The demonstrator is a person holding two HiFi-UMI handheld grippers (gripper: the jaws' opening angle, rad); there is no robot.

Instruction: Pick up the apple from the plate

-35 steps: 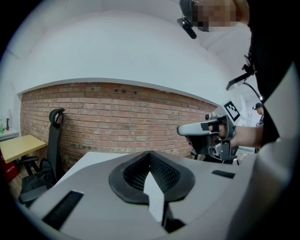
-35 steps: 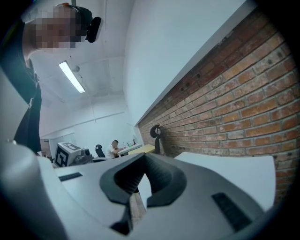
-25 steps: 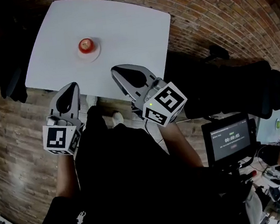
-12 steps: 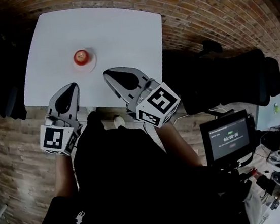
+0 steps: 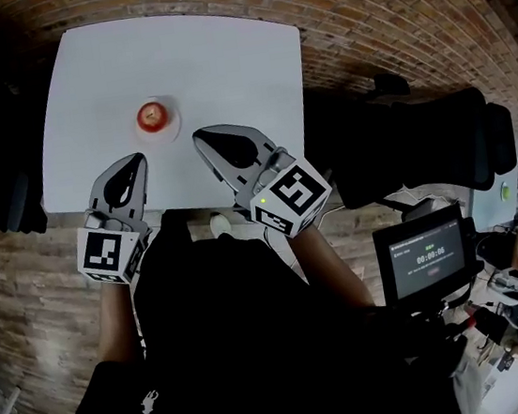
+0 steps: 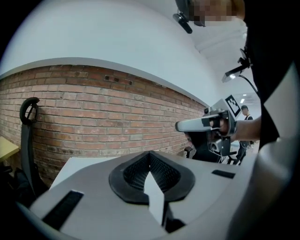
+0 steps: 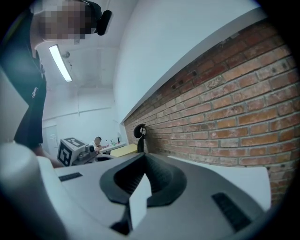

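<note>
A red apple sits on a small white plate near the front of the white table. My left gripper reaches over the table's near edge, just below and left of the plate, jaws shut with nothing in them. My right gripper hovers to the right of the plate, also shut and empty. Neither touches the apple. In the left gripper view the closed left gripper faces a brick wall, with the right gripper off to the side. The right gripper view shows its closed jaws; the apple is hidden in both.
A black office chair stands right of the table. A small screen with a timer is at the lower right. Dark furniture sits at the table's left side. The floor is brick.
Both grippers have moved forward from short of the table's near edge to over it. The apple and plate now lie closer to the fingertips. Both stay shut.
</note>
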